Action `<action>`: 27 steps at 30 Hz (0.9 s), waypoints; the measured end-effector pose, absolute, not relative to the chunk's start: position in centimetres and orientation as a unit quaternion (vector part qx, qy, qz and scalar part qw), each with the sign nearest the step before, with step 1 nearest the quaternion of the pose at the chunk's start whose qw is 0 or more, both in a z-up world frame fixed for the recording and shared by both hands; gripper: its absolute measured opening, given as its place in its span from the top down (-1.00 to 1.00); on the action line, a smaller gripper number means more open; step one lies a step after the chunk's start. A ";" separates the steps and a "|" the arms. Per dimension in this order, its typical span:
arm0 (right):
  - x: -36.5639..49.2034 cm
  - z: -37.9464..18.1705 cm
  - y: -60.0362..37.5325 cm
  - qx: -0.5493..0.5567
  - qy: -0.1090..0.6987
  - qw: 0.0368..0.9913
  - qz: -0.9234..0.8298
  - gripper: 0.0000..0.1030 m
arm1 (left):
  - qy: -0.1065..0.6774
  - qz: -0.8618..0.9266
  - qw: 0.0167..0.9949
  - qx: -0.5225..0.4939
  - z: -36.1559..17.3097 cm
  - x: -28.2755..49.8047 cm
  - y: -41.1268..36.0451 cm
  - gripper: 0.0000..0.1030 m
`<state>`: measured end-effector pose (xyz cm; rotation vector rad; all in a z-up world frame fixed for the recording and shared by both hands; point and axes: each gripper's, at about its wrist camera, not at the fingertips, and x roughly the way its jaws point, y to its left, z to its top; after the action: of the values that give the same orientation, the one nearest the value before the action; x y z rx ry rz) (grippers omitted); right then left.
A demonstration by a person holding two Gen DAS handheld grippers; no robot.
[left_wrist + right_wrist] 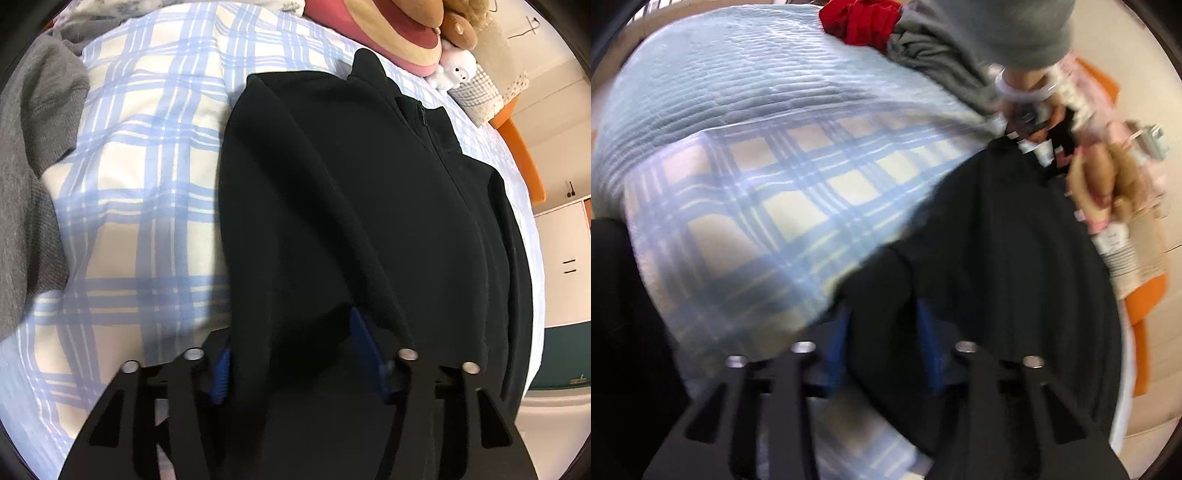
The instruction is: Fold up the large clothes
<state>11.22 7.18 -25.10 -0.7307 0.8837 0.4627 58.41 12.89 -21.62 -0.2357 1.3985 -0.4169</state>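
Note:
A black zip-neck fleece jacket [332, 192] lies on a blue and cream plaid blanket [147, 166], collar at the far end. My left gripper [291, 354] is shut on the jacket's near edge, cloth bunched between its blue pads [221, 376]. In the right wrist view the jacket [997, 251] spreads to the right over the plaid blanket [775, 192]. My right gripper [882, 332] is shut on a fold of the jacket between its blue pads [836, 350]. That view is motion-blurred. The person's left hand [1027, 103] shows at the jacket's far end.
A grey garment [33, 166] lies left of the blanket. Pillows and plush toys [454, 70] sit at the bed's head. A red cloth [860, 20] and a grey cloth [938, 59] lie on a light blue quilt [720, 81]. An orange bed frame [1145, 310] runs along the right.

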 end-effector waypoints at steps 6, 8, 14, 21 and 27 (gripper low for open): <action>11.7 -24.3 5.9 -0.289 0.420 0.826 0.240 0.75 | 0.659 -0.175 0.725 -0.098 -21.0 59.0 12.5 0.63; 11.7 -23.6 5.3 -0.268 0.417 0.832 0.251 0.79 | 0.662 -0.168 0.725 -0.089 -20.5 59.1 12.3 0.71; 11.5 -21.0 2.7 -0.211 0.405 0.846 0.276 0.81 | 0.664 -0.139 0.730 -0.082 -19.3 59.1 12.8 0.78; 12.9 -17.4 -3.0 -0.102 0.391 0.869 0.286 0.84 | 0.663 -0.106 0.737 -0.071 -16.9 59.2 12.3 0.79; 13.2 -15.4 -8.5 -0.004 0.386 0.871 0.305 0.84 | 0.649 -0.079 0.751 -0.088 -13.0 59.6 10.8 0.79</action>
<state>13.20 -8.52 -15.37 -0.0091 0.8072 0.6369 59.65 10.75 -12.97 -0.1930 1.4184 -0.1726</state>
